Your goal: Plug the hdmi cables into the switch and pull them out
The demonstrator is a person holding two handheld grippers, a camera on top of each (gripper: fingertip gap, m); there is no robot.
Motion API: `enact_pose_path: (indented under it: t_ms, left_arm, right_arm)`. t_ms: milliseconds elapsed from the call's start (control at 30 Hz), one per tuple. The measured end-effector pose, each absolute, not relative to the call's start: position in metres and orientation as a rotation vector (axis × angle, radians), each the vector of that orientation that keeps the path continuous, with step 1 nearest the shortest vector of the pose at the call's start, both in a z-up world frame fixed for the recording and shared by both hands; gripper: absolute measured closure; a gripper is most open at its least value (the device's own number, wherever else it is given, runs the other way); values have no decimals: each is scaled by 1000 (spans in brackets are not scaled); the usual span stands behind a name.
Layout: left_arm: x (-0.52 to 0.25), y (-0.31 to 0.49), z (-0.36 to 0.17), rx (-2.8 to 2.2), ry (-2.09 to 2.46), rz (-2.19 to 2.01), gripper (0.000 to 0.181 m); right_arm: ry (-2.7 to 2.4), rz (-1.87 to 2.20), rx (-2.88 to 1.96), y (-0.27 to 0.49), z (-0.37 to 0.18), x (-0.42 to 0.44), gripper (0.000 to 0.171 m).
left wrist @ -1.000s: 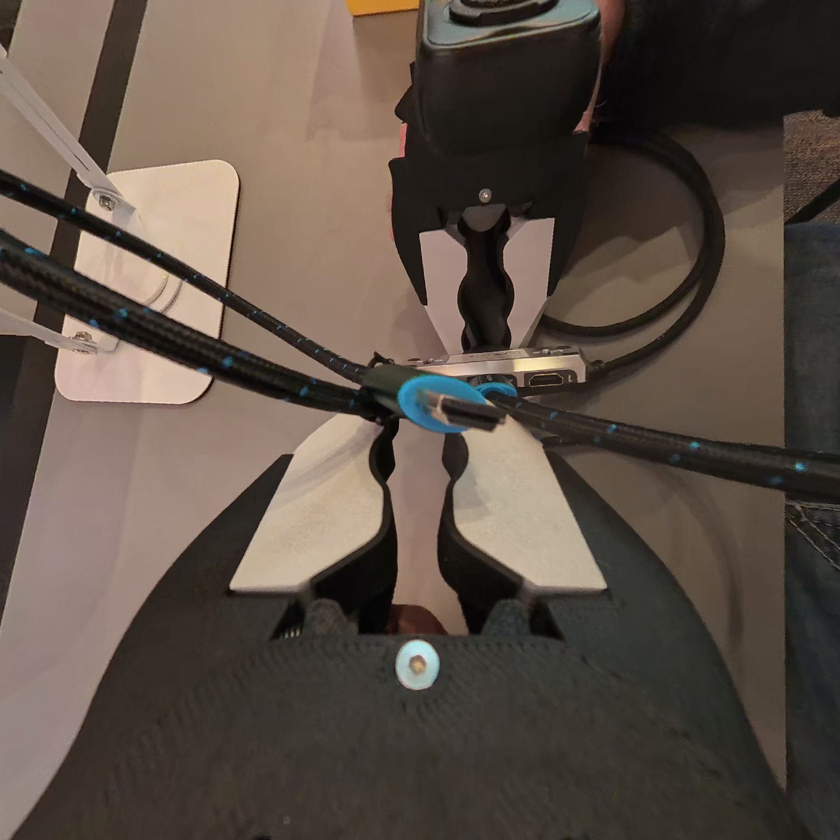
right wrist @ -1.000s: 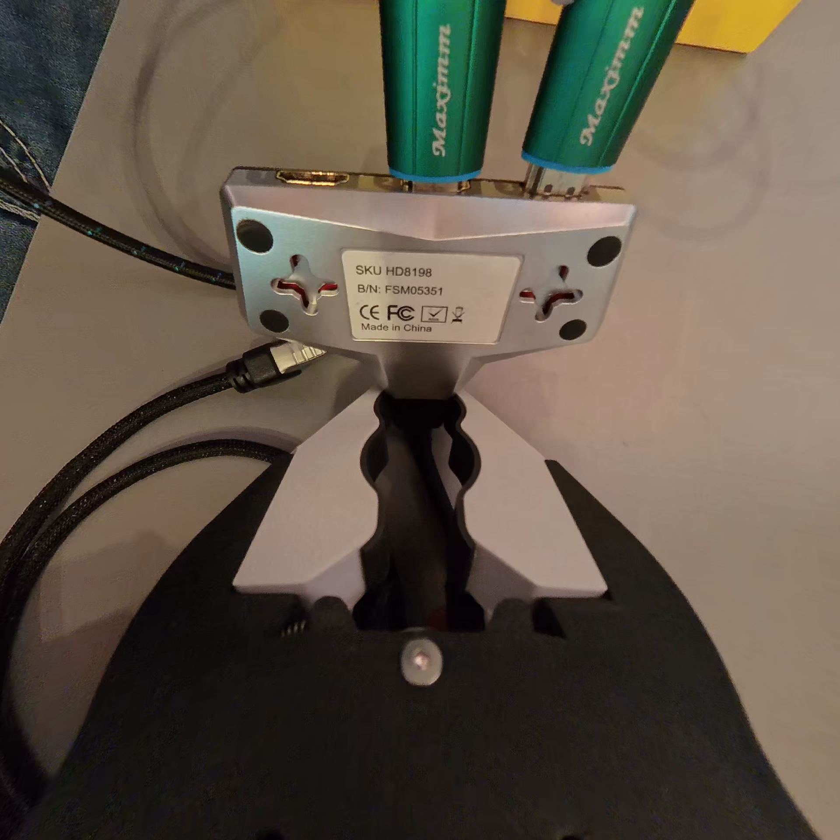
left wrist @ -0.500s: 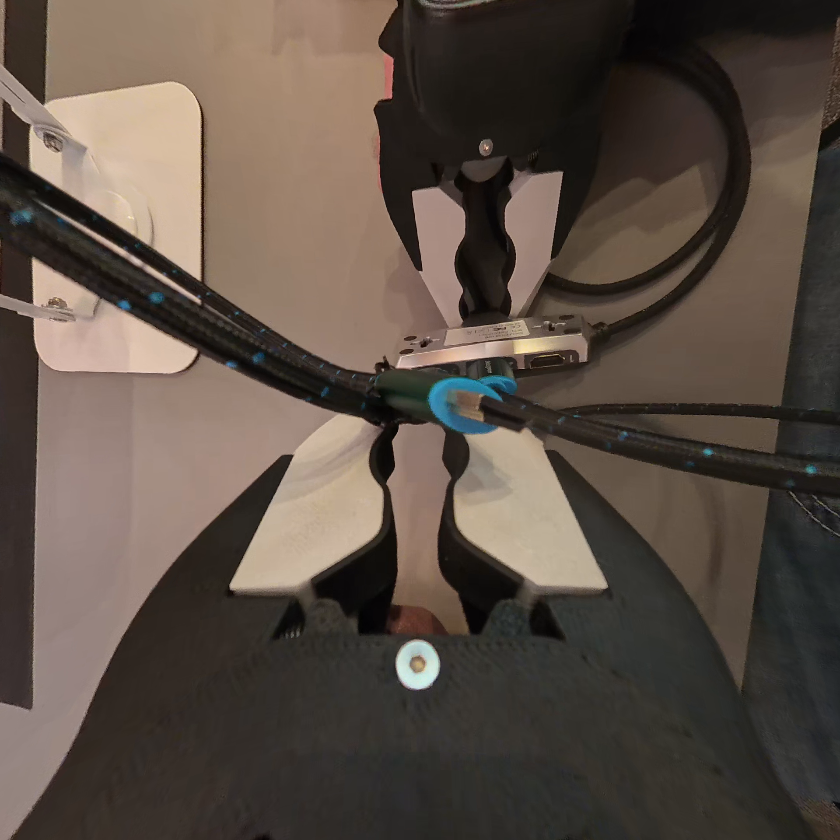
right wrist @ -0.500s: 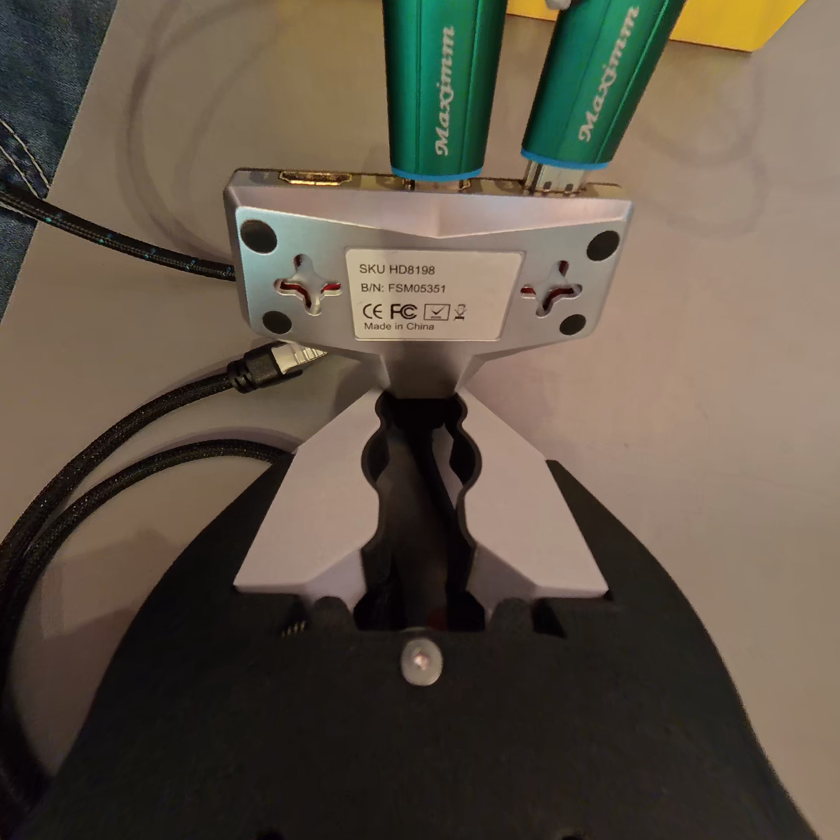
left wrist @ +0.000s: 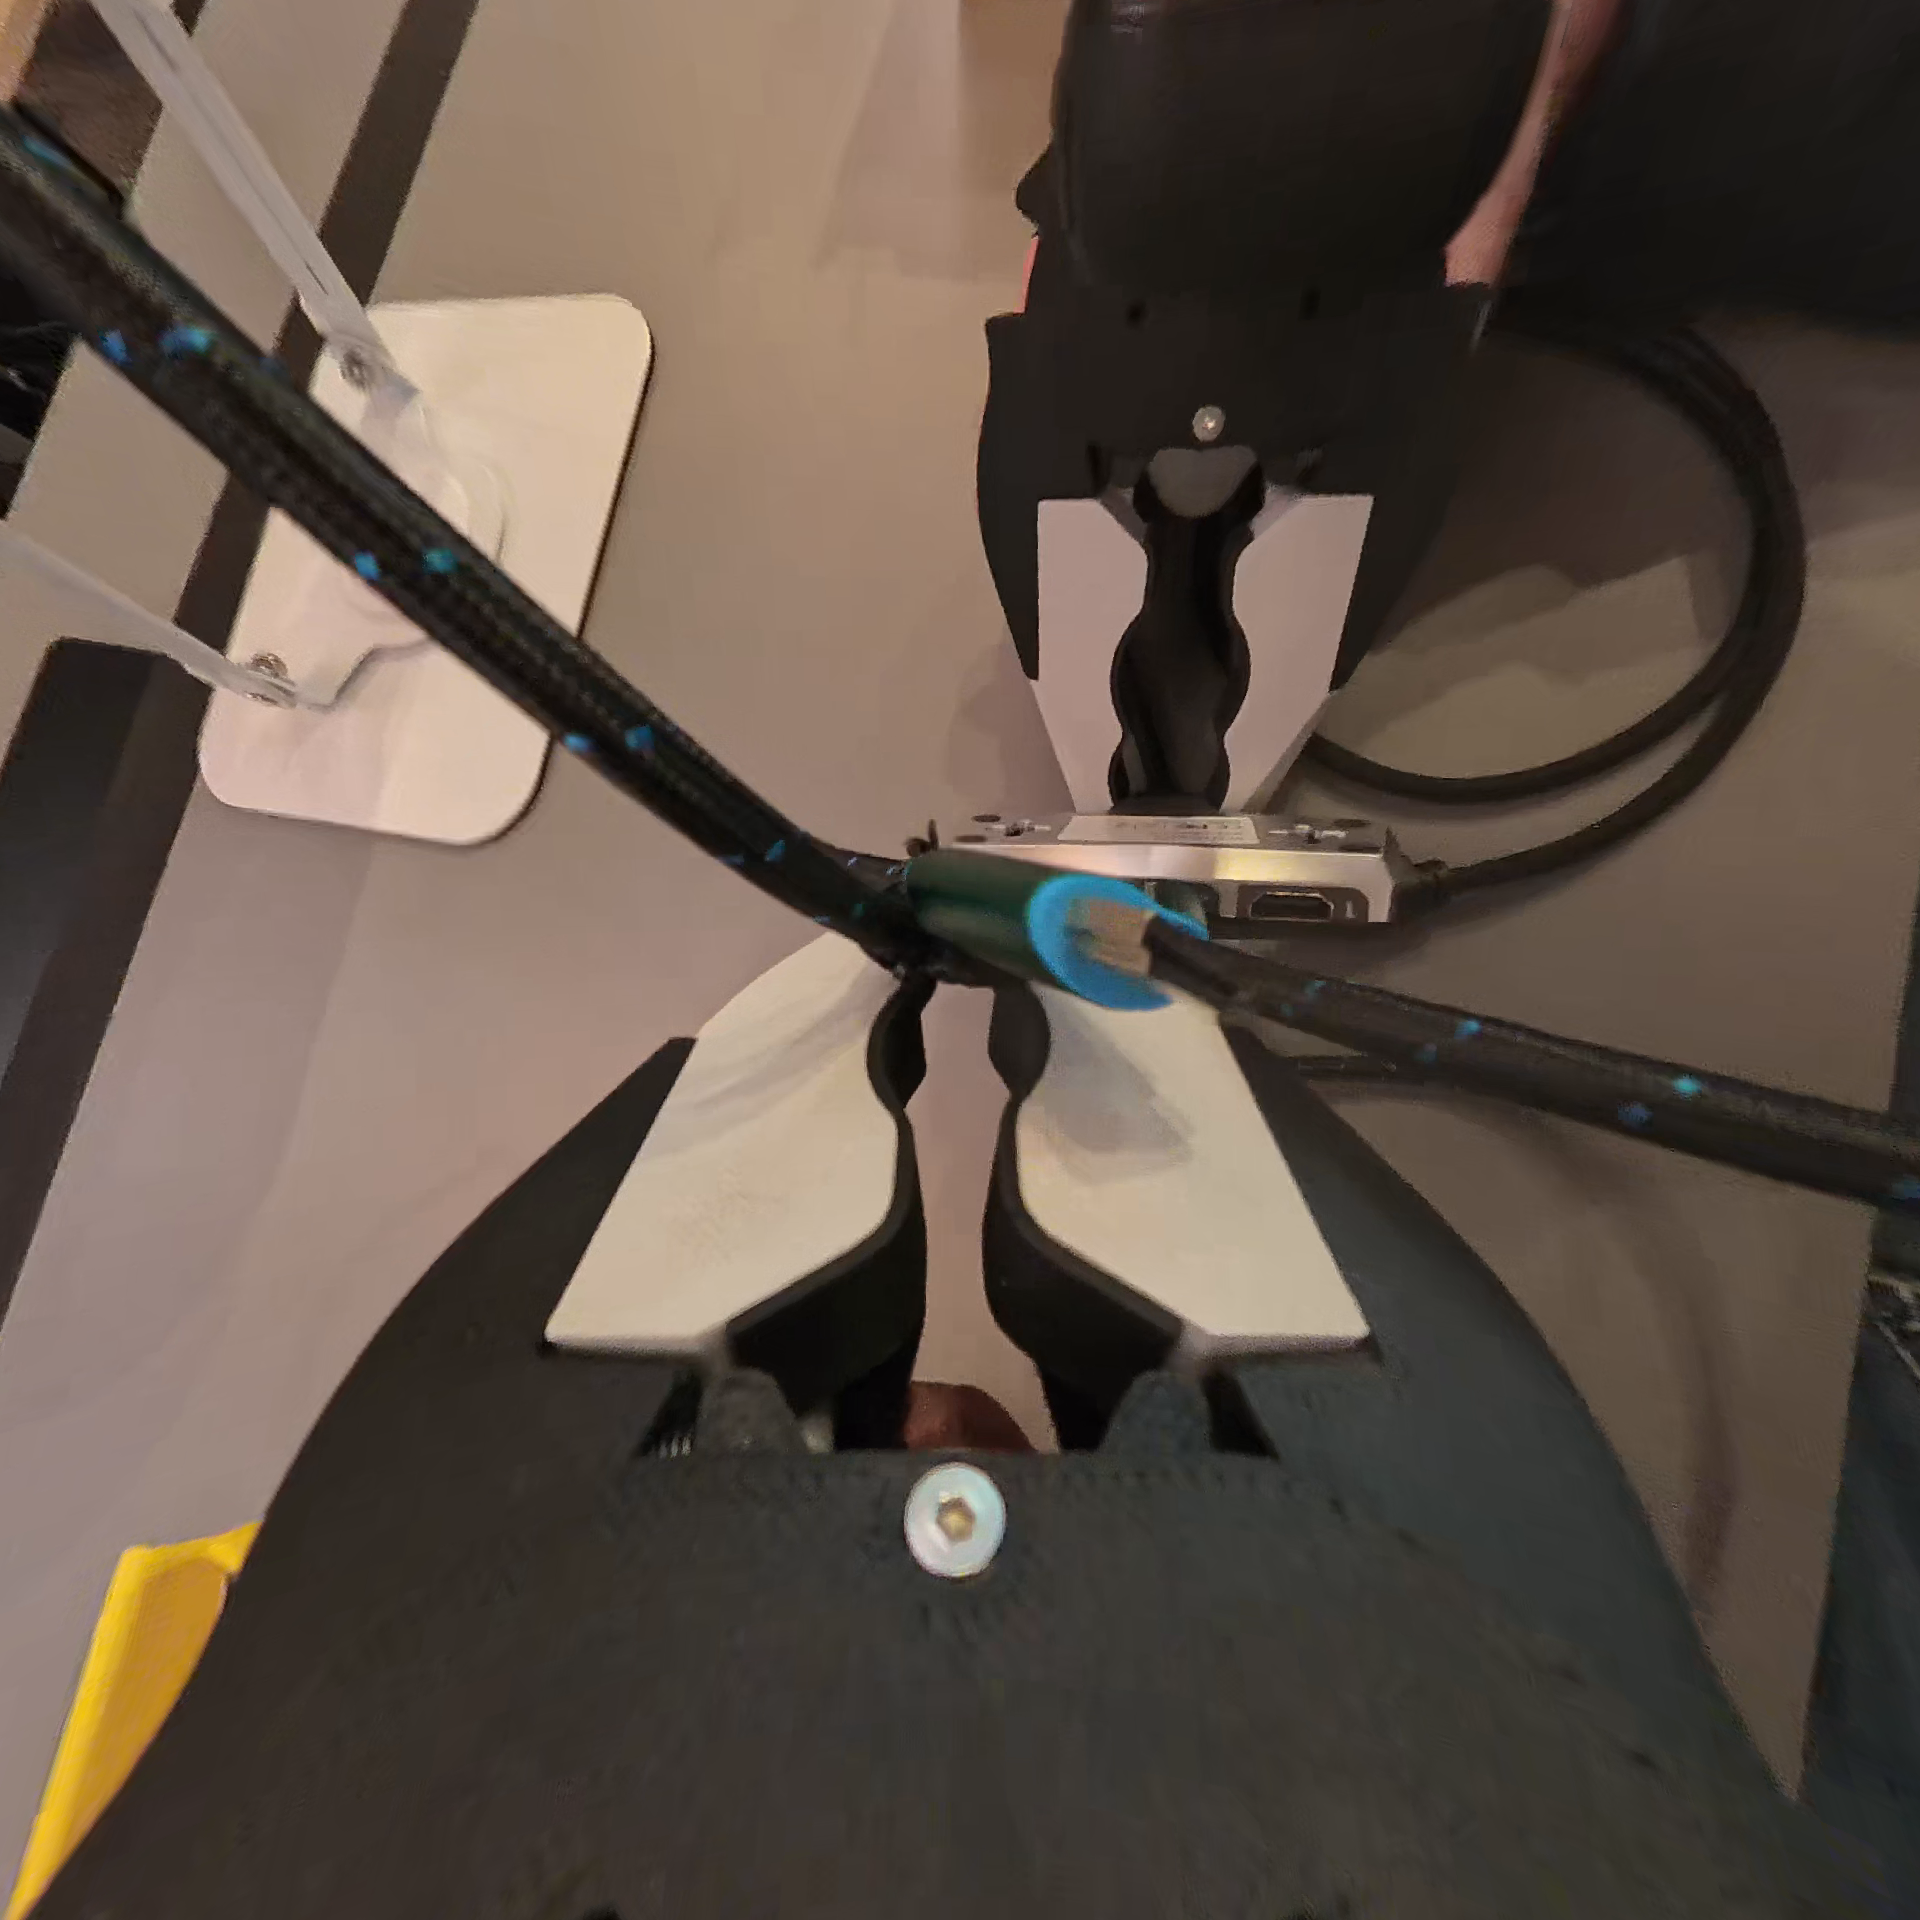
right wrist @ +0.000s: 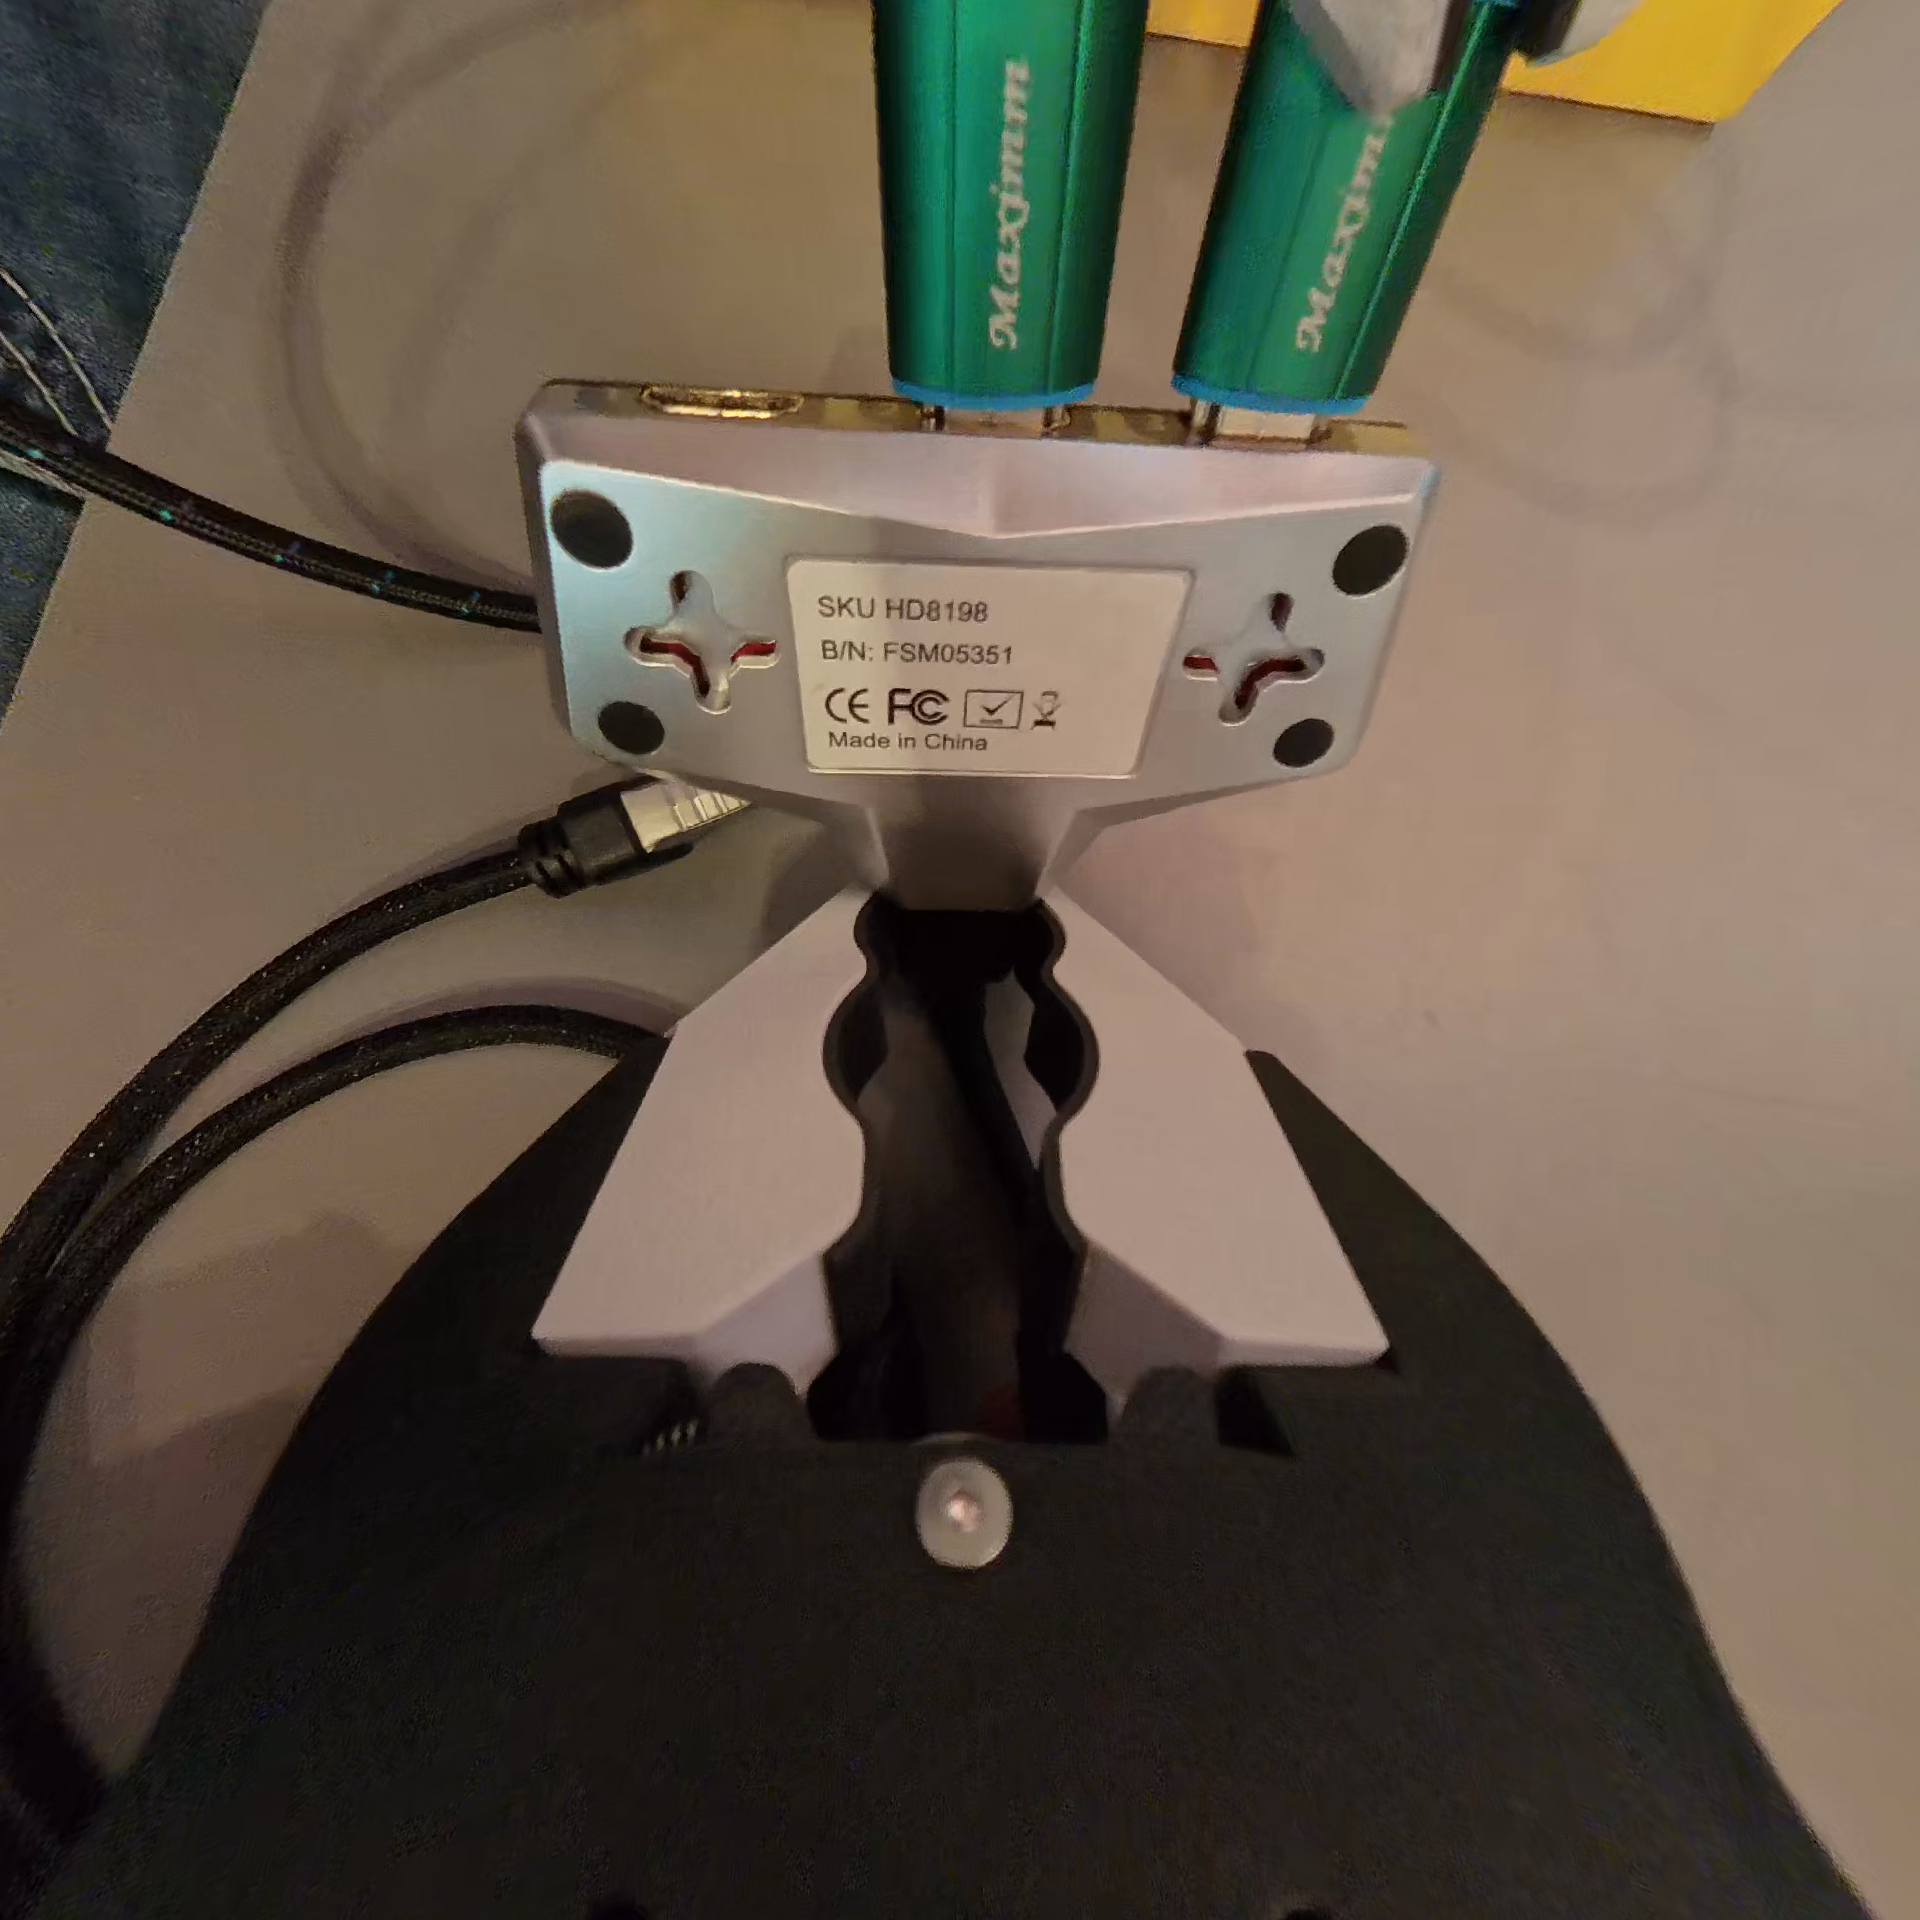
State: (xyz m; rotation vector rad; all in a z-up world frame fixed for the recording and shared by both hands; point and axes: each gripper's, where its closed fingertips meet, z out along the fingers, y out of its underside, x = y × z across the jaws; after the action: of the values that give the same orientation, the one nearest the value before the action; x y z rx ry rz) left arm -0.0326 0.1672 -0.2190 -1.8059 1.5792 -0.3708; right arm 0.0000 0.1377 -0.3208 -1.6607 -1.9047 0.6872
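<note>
My right gripper (right wrist: 961, 914) is shut on the narrow tail of the silver switch (right wrist: 987, 509), which is held label side up. Two green HDMI plugs stand in its ports: the middle plug (right wrist: 987, 208) is upright, and the right plug (right wrist: 1320, 239) leans right with bare metal showing. The left port (right wrist: 720, 400) is empty. My left gripper (left wrist: 956, 982) faces the switch (left wrist: 1299, 862). It is shut on the braided cable (left wrist: 468, 613) just behind a green plug (left wrist: 977, 914). One of its fingertips (right wrist: 1371, 57) lies over the right plug.
A second braided cable (left wrist: 1558, 1070) runs off to the right. A black cable (right wrist: 613, 831) enters the switch's side and loops on the grey table (right wrist: 260, 1039). A white stand base (left wrist: 436, 571) lies far left. A yellow object (right wrist: 1662, 62) sits behind the plugs. Blue jeans (right wrist: 94, 156) are at the table edge. My right fingertips sit around 11 cm from my left ones.
The left view has swung, and the yellow object now shows at its lower left. More of the left fingertip covers the right plug. The switch stays still in my right gripper.
</note>
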Motion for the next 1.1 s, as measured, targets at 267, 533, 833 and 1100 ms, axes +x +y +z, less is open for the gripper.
enact_pose_path:
  t_ms: [267,533,833,1100]
  left_arm:
    - [-31,167,-223,-1815,1493,-456,175]
    - [-32,168,-220,-1783,1441,-473,173]
    - [-40,163,-214,-1762,1475,-430,167]
    - [-46,157,-214,-1773,1508,-442,165]
  right_arm:
    - [-1907,698,-1661,137,-321,1,152]
    - [-1886,693,-1657,139,-320,0,151]
    - [-1861,700,-1614,140,-313,-3,150]
    - [-1867,698,-1589,138,-312,-4,150]
